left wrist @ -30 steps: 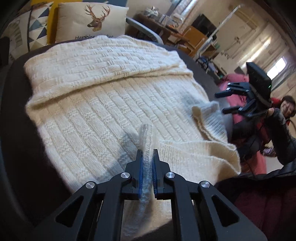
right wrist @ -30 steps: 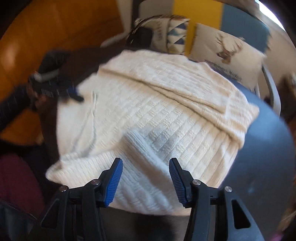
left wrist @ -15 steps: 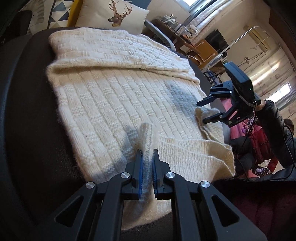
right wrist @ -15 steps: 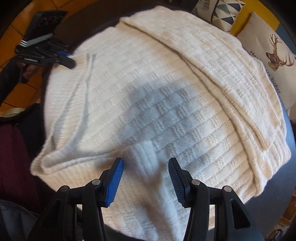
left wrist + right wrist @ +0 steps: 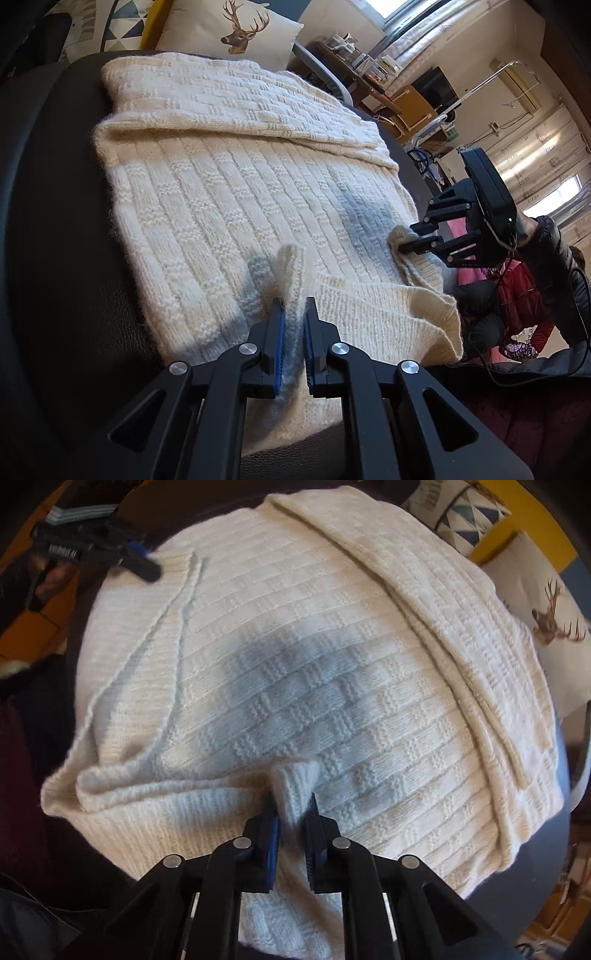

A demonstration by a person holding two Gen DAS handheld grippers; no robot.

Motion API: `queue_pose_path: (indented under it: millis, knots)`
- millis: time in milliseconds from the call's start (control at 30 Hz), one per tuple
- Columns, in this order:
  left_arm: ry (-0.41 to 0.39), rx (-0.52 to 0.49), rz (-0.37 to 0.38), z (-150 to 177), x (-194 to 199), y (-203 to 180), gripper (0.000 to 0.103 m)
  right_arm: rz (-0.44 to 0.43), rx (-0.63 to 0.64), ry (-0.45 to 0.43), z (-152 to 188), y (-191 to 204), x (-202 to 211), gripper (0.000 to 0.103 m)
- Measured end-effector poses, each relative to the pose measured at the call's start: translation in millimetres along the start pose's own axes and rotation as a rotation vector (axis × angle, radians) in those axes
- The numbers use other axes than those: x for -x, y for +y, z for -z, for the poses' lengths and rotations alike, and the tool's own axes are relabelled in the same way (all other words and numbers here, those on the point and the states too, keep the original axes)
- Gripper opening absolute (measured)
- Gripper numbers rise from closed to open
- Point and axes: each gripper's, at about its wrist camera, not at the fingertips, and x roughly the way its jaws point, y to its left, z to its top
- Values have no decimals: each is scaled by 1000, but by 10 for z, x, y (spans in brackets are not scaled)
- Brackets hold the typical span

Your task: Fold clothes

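Left wrist view looks obliquely down, close over the cream sweater [image 5: 240, 206], toward the deer cushion [image 5: 236, 33]. Right wrist view looks straight down, close above. Both share sweater and cushion.

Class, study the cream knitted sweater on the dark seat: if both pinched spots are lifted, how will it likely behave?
The cream knitted sweater is probably floppy: it bunches into ridges where the left hand-held gripper and right hand-held gripper pinch it. It would likely sag between the two grips, since its hem already droops in loose waves. The chunky knit suggests little slipping.
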Motion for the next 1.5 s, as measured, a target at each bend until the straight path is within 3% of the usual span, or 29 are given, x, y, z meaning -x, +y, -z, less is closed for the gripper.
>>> queue_pose_path:
  millis: [267,533,600,900,1133,1200,1333,1467,1500]
  knots:
    - [-104,-25,3,43,190,-117,8,31,-122,-111,266,-28,234,7]
    - [-244,-21,16,-27,523,-192,8,102,-219,-244,480,-173,757,7]
    - [-282,-15,20,-72,618,-192,8,115,-248,-283,340,-338,916,7]
    - [-468,35,-6,-376,1075,4,7,225,-363,-400,292,-830,1183,7]
    - [-583,7,-22,-737,1325,29,6,300,-419,-468,302,-1173,1411,7]
    - [-604,4,-25,-870,1365,53,0,309,-435,-485,296,-1290,1459,7]
    - [-624,47,-35,-1168,1349,252,0,296,-473,-495,207,-1569,1393,7]
    - [-535,89,-66,-1327,1111,448,0,285,-476,-468,52,-1703,1193,6]
    - [-479,91,-61,-1328,1022,487,0,276,-475,-464,35,-1713,1156,6]
